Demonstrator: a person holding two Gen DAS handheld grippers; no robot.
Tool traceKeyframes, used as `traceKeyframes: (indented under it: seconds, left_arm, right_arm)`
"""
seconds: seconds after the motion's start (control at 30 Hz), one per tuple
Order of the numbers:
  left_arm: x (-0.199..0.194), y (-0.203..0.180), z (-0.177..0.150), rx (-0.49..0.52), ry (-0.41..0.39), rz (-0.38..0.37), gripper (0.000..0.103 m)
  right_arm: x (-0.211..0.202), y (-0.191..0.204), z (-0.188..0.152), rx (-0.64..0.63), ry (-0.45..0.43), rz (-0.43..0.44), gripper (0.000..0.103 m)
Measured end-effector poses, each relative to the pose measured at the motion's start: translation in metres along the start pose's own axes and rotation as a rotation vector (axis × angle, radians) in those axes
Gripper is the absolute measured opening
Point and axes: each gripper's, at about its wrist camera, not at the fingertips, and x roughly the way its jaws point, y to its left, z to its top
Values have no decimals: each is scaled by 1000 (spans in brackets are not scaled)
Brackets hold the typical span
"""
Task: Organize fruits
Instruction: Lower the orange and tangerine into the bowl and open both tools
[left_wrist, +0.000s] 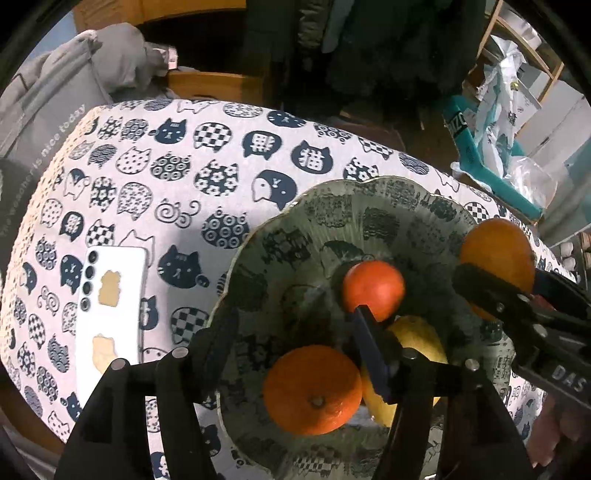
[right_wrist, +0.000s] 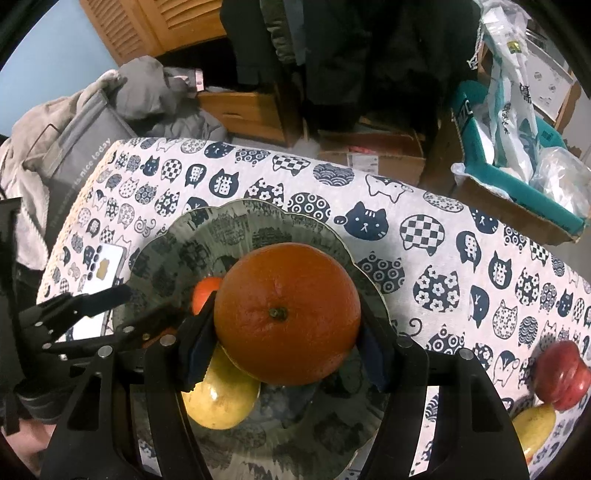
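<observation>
A scalloped glass plate (left_wrist: 258, 229) (right_wrist: 258, 206) stands on the cat-print tablecloth. In it lie an orange (left_wrist: 312, 389), a small red-orange fruit (left_wrist: 373, 290) (right_wrist: 205, 291) and a yellow fruit (left_wrist: 417, 347) (right_wrist: 221, 398). My left gripper (left_wrist: 295, 321) (right_wrist: 136, 306) is open astride the orange, and its left finger stands clear of the peel. My right gripper (right_wrist: 286, 317) (left_wrist: 491, 291) is shut on a bigger orange (right_wrist: 280, 288) (left_wrist: 498, 254), held just above the plate's right half, over the yellow fruit.
A white phone (left_wrist: 110, 306) (right_wrist: 105, 269) lies on the cloth left of the plate. A red apple (right_wrist: 561, 376) and another yellow fruit (right_wrist: 535, 424) sit on the table at the right. Beyond the far edge are boxes, a grey bag and wooden furniture.
</observation>
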Motion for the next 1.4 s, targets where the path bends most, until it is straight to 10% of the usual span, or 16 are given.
traceKeyframes:
  seconds: [0.6,1.4]
  left_arm:
    - [-16,29,-4,-89,-11,22,66]
    - [-89,5,-3,-55,-138,-21,69]
  right_arm:
    - [37,14,-1,-66,107,-29,72]
    - [-74,14,12,-79,-156,-122,80]
